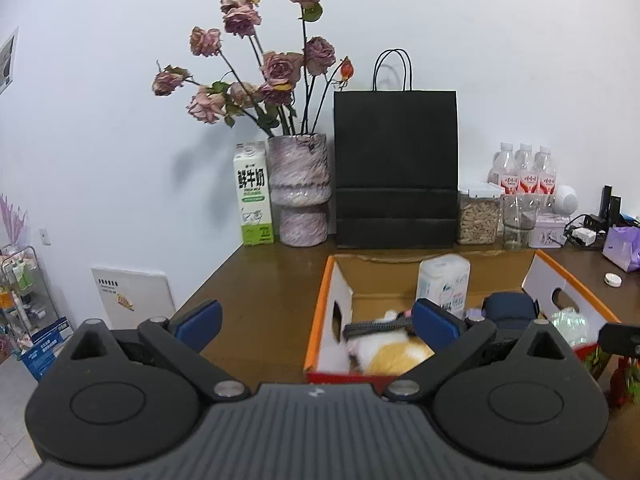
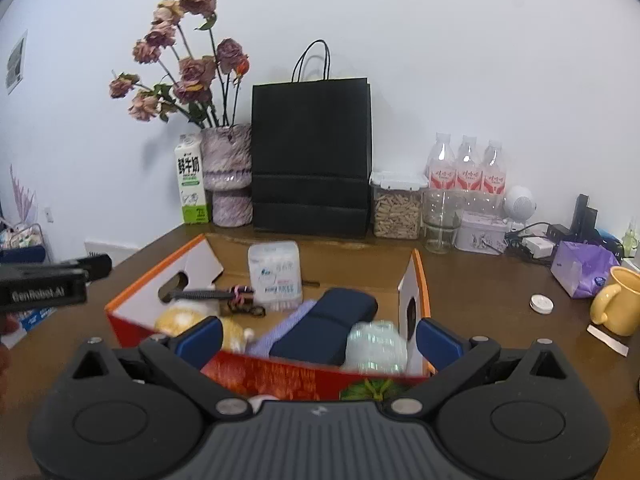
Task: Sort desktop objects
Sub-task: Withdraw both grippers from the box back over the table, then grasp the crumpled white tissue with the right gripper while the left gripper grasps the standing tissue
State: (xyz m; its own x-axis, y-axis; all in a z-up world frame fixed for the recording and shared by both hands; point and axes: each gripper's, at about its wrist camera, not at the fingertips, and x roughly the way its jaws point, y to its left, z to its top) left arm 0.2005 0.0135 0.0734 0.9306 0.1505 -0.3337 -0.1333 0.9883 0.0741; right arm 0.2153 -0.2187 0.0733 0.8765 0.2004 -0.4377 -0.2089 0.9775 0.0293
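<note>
An open cardboard box with orange rims (image 1: 320,308) (image 2: 416,280) sits on the brown desk. It holds a white tissue pack (image 1: 442,280) (image 2: 274,272), a dark blue case (image 1: 510,310) (image 2: 324,328), a black comb (image 1: 376,326) (image 2: 196,294), a yellow-white plush (image 1: 396,354) (image 2: 180,318) and a clear crumpled bottle (image 2: 374,346). My left gripper (image 1: 318,322) is open and empty over the box's left edge. My right gripper (image 2: 320,338) is open and empty above the box's near wall. The left gripper body (image 2: 44,284) shows at the left of the right wrist view.
Along the wall stand a milk carton (image 1: 254,194), a vase of dried roses (image 1: 302,190), a black paper bag (image 1: 396,168), a snack jar (image 2: 396,210), a glass (image 2: 440,220), three bottles (image 2: 466,168) and a tin (image 2: 482,236). A white lid (image 2: 541,303), purple pack (image 2: 582,268) and yellow mug (image 2: 618,304) lie right.
</note>
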